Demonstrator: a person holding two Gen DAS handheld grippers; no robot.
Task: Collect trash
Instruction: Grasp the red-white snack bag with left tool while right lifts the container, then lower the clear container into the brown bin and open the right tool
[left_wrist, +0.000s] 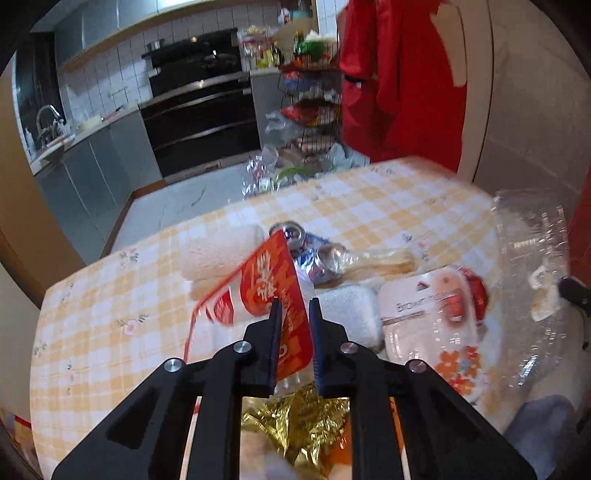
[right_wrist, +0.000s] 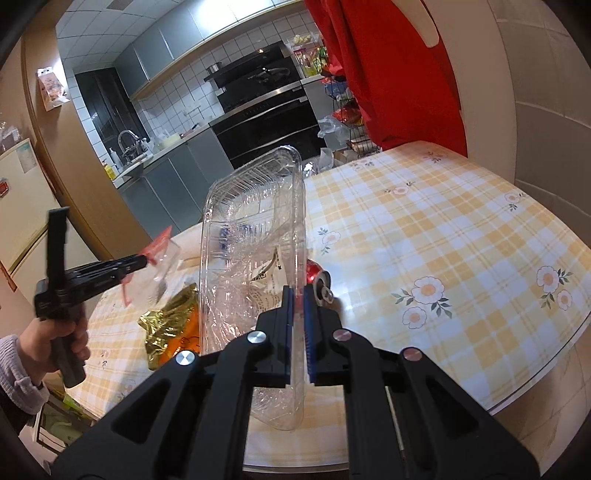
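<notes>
My left gripper (left_wrist: 294, 310) is shut on a red-printed clear plastic bag (left_wrist: 264, 280), which hangs lifted above the checked table (left_wrist: 110, 295). The right wrist view shows that same gripper (right_wrist: 147, 260) out to the left with the bag (right_wrist: 162, 245) in its tips. My right gripper (right_wrist: 297, 295) is shut on the edge of a clear plastic clamshell box (right_wrist: 251, 221), held upright over the table (right_wrist: 443, 229). A gold foil wrapper (right_wrist: 170, 321) lies below the left gripper (left_wrist: 295, 424). A red can (right_wrist: 319, 280) lies beside the box.
On the table lie crushed cans (left_wrist: 306, 247), a paper towel roll (left_wrist: 218, 254), a white foam block (left_wrist: 347, 314) and a printed carton (left_wrist: 424, 314). Red cloth (left_wrist: 406, 74) hangs behind. A wire rack (left_wrist: 314, 103) and an oven (left_wrist: 203, 110) stand beyond the far edge.
</notes>
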